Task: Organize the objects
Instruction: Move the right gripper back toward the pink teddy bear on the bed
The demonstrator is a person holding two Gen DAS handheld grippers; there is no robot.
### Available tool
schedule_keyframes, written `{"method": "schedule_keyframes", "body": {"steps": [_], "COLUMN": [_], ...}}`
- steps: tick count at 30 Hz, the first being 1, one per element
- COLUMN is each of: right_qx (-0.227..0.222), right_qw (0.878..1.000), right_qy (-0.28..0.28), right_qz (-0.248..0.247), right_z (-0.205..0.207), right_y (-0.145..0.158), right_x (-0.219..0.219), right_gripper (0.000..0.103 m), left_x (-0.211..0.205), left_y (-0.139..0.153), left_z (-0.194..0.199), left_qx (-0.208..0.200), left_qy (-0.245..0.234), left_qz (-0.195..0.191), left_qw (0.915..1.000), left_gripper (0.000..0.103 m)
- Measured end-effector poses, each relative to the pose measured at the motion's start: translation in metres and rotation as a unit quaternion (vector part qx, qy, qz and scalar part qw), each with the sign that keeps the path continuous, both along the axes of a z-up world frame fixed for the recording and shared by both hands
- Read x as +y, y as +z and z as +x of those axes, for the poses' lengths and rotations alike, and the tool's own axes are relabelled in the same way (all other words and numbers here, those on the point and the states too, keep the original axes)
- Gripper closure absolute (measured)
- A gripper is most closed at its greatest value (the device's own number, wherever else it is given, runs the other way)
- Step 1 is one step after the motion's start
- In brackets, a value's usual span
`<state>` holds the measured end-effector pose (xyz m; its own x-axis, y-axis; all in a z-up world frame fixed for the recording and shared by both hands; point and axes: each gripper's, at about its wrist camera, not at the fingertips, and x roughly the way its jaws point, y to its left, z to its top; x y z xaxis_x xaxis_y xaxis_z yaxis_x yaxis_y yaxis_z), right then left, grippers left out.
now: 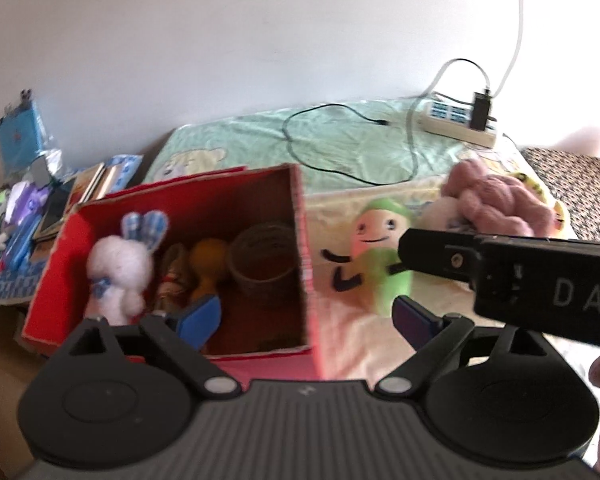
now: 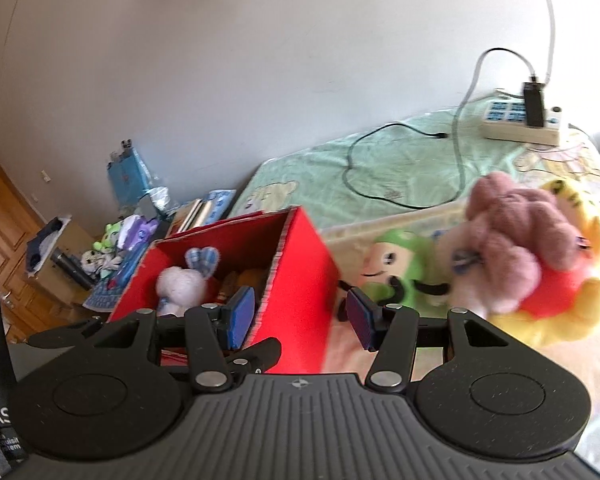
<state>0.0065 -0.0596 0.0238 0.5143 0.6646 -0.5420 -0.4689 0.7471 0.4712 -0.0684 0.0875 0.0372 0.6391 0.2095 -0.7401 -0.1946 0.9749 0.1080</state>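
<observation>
At nine o'clock from the toys on the bed, your open red cardboard box (image 1: 172, 248) stands upright, holding a white plush rabbit with checked blue ears (image 1: 120, 264), an orange rounded toy (image 1: 206, 264) and a brown woven round basket (image 1: 266, 260) side by side. Your left gripper (image 1: 306, 314) hovers over the box's near right corner, its jaws spread wide and holding nothing: one blue pad sits above the box interior, the other above the bed. At three o'clock of the box, just beside its right wall, a green and pink plush figure with a smiling face (image 1: 374, 256) lies on the pale yellow bed cover (image 1: 360, 332). Your right gripper (image 2: 300, 316) straddles that same box wall, jaws also spread and empty. Further toward three o'clock rests a fluffy mauve plush toy (image 2: 508, 224) against a yellow and red plush toy (image 2: 572, 292). At one o'clock, a white power strip (image 2: 520, 120) lies on the green blanket (image 2: 400, 160).
</observation>
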Motion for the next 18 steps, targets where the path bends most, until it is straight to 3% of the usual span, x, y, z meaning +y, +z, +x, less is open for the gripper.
{"method": "schedule_keyframes", "body": {"steps": [18], "right_qx": [0.035], "right_qw": [0.996], "right_qy": [-0.078], "right_qz": [-0.019], "right_z": [0.004], "right_y": [-0.021], "right_x": [-0.066], "right_gripper": [0.047], "left_x": [-0.062], "left_y": [-0.016], "left_z": [0.026], "left_qx": [0.041], "left_qy": [-0.048], "left_qz": [0.004], "left_qw": [0.9980], "left_gripper": [0.003]}}
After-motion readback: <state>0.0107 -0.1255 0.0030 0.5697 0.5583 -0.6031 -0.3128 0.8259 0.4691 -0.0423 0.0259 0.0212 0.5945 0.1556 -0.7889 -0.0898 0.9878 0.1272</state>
